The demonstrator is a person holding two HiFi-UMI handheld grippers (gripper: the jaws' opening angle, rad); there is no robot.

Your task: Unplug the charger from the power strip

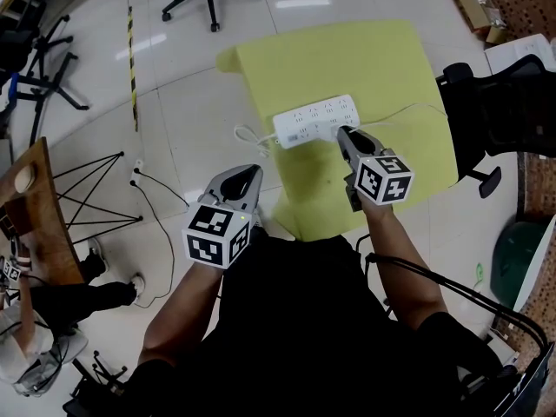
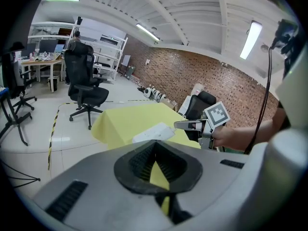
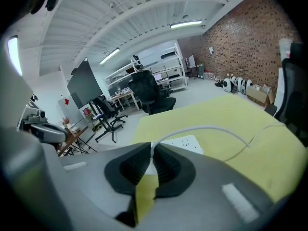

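1. Two grippers are showing in the head view. The right gripper (image 1: 343,131) is reaching over the yellow table (image 1: 347,59), and the left gripper (image 1: 251,174) is hovering off the table's edge, above the floor.
2. The strip (image 1: 313,118) is lying flat on the table with its sockets facing up, and the right gripper's tips are sitting right at its near edge.
3. In the right gripper view, the jaws are pressing nearly together on the end of the charger cable (image 3: 211,128), just in front of the strip. The cable is arcing away to the right across the table. Whether its plug is sitting in a socket, I cannot tell.
4. In the left gripper view, the jaws are meeting at their tips and pinching nothing. The strip is lying well beyond them.
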